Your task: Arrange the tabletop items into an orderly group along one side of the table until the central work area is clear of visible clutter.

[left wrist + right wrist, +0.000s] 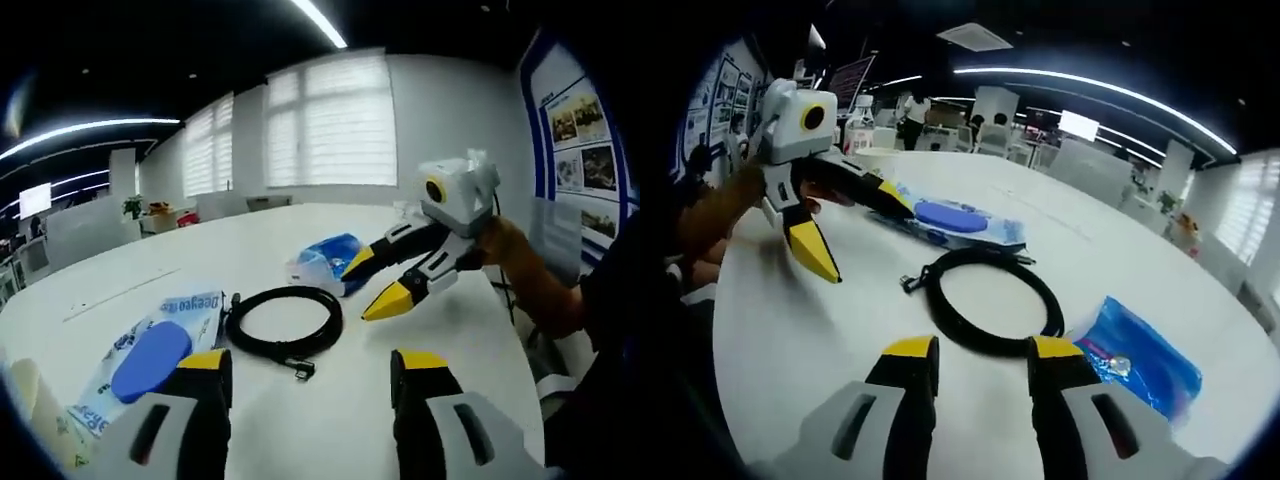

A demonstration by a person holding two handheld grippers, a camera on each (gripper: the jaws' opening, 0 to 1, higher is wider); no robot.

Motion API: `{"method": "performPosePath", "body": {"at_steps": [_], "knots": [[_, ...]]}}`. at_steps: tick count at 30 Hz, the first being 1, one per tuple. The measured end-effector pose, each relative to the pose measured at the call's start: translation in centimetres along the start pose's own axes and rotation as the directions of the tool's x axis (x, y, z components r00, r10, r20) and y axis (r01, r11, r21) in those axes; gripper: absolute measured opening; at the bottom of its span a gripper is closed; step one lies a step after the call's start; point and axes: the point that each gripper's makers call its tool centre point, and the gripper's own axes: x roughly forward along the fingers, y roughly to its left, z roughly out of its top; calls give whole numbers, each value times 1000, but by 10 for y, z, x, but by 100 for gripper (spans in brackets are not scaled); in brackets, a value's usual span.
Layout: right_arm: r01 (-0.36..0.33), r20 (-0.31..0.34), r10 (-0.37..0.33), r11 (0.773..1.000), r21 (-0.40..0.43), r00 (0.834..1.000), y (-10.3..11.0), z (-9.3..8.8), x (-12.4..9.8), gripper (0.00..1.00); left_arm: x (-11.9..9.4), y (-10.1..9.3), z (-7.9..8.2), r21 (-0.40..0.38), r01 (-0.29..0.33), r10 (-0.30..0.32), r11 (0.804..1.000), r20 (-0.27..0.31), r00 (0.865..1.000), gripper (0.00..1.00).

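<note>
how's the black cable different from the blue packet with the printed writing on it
The black cable is a coiled ring, open in the middle, with a plug end sticking out; the printed blue packet is a flat pouch. The cable is plain black all over, while the packet is white and blue with lettering. In the left gripper view the cable sits nearer the middle of the white table; the packet lies left of it. Neither is held by any hand-held gripper.

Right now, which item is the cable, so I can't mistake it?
On the white table, look between the two blue plastic packets. The black cable lies there coiled in a loop, the only dark, round, open ring among flat blue packs.
</note>
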Motion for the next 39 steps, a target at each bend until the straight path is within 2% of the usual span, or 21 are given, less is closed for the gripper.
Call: {"method": "performPosePath", "body": {"at_steps": [13,23,30,35,39], "knots": [[-68,-31,67,996,-56,997,12,4,14,28,10,5,-4,-4,0,0,1000,-21,1000,57],[-119,-34,117,991,-67,993,20,7,22,25,17,6,-4,19,18,-17,1000,-28,999,52],[-171,-50,167,980,-100,985,29,8,31,23,22,5,-5,29,34,-34,999,-28,999,44],[-212,-40,208,969,-123,977,37,13,39,17,23,6,-9,38,39,-37,999,-37,999,43],[-240,-38,237,963,-121,971,36,15,47,16,19,4,-4,45,45,-44,998,-24,999,43]]}}
